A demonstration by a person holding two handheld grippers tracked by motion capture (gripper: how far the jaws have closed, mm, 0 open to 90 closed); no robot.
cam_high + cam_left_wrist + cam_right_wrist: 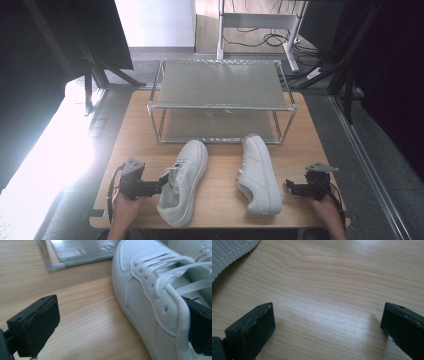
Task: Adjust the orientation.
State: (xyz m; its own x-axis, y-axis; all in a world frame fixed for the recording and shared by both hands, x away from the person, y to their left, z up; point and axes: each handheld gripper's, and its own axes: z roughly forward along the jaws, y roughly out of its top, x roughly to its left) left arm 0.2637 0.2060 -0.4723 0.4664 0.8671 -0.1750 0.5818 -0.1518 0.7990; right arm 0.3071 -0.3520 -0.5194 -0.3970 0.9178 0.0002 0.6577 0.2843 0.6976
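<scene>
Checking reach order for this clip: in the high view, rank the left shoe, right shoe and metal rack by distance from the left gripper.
1. Left shoe, at the left gripper's open jaws.
2. Right shoe, right of centre.
3. Metal rack, at the table's far edge.

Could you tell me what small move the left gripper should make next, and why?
Probably close the left gripper on the left shoe. Its jaws stand open astride the shoe's collar, one inside the opening, one outside, so a squeeze should secure it for lifting.
</scene>
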